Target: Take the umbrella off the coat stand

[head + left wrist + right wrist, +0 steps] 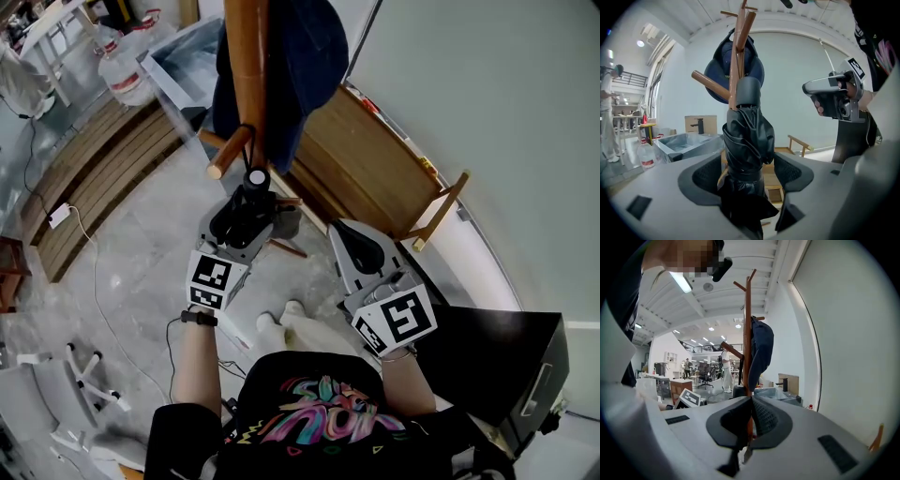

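A folded black umbrella (256, 177) hangs upright against the wooden coat stand (248, 66), just under a slanted peg (228, 152). My left gripper (248, 210) is at the umbrella, jaws spread wide. In the left gripper view the umbrella (747, 136) fills the gap of the left gripper (750, 174), a pad close on each side; no squeeze shows. My right gripper (351, 234) hangs to the right of the stand, apart from it. In the right gripper view the right gripper (751, 420) is shut and empty, and the stand's pole (747, 333) rises behind it.
A navy garment (314, 47) hangs high on the stand. A wooden frame (366, 159) leans on the wall to the right, and a black cabinet (506, 366) stands near my right elbow. At the far left are wooden slats (84, 178), a water bottle (122, 75) and a grey basin (183, 61).
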`<act>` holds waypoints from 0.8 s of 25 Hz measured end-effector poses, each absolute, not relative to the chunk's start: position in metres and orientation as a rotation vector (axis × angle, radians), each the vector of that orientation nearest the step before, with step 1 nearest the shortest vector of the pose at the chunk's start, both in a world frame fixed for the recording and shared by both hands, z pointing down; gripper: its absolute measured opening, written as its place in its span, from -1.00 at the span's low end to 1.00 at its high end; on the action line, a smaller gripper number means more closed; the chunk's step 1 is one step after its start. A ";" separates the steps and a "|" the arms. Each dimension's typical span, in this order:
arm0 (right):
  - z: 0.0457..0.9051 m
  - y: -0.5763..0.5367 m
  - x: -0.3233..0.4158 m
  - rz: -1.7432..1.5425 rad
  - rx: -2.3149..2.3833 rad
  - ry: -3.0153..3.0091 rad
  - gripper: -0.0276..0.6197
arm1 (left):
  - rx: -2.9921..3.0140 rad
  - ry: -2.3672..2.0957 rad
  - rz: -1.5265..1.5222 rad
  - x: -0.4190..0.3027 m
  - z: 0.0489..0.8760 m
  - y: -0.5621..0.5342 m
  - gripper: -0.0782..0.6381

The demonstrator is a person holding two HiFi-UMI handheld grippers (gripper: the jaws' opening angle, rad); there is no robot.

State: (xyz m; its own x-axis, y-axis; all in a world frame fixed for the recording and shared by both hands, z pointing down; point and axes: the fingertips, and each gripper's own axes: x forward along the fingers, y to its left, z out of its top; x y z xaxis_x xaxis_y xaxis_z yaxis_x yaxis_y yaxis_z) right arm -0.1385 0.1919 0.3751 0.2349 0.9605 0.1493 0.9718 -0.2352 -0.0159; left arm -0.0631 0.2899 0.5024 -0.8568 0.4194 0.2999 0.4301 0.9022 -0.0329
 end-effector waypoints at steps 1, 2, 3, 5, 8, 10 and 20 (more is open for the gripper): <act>0.376 0.192 -0.140 -0.167 -2.376 -1.876 -0.87 | -0.628 -2.764 -0.050 -0.066 0.504 0.292 0.13; 0.377 0.192 -0.142 -0.169 -2.369 -1.878 -0.87 | -0.624 -2.761 -0.049 -0.068 0.505 0.294 0.13; 0.378 0.192 -0.143 -0.170 -2.362 -1.881 -0.87 | -0.619 -2.760 -0.046 -0.070 0.506 0.295 0.13; 0.380 0.192 -0.145 -0.174 -2.351 -1.887 -0.87 | -0.608 -2.763 -0.042 -0.074 0.508 0.298 0.13; 0.382 0.193 -0.147 -0.178 -2.340 -1.895 -0.87 | -0.593 -2.771 -0.039 -0.079 0.511 0.302 0.13; 0.383 0.195 -0.149 -0.179 -2.334 -1.900 -0.87 | -0.588 -2.761 -0.048 -0.081 0.514 0.304 0.13; 0.386 0.199 -0.154 -0.166 -2.314 -1.908 -0.87 | -0.536 -2.765 -0.043 -0.085 0.516 0.307 -0.01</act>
State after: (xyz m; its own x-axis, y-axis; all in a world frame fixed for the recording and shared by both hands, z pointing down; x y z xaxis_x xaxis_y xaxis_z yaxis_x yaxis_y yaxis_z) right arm -0.1535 0.1986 0.3858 0.1905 0.9665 0.1722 0.9817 -0.1871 -0.0359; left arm -0.0852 0.3066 0.5157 -0.8771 0.3592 0.3188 0.3688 0.9290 -0.0319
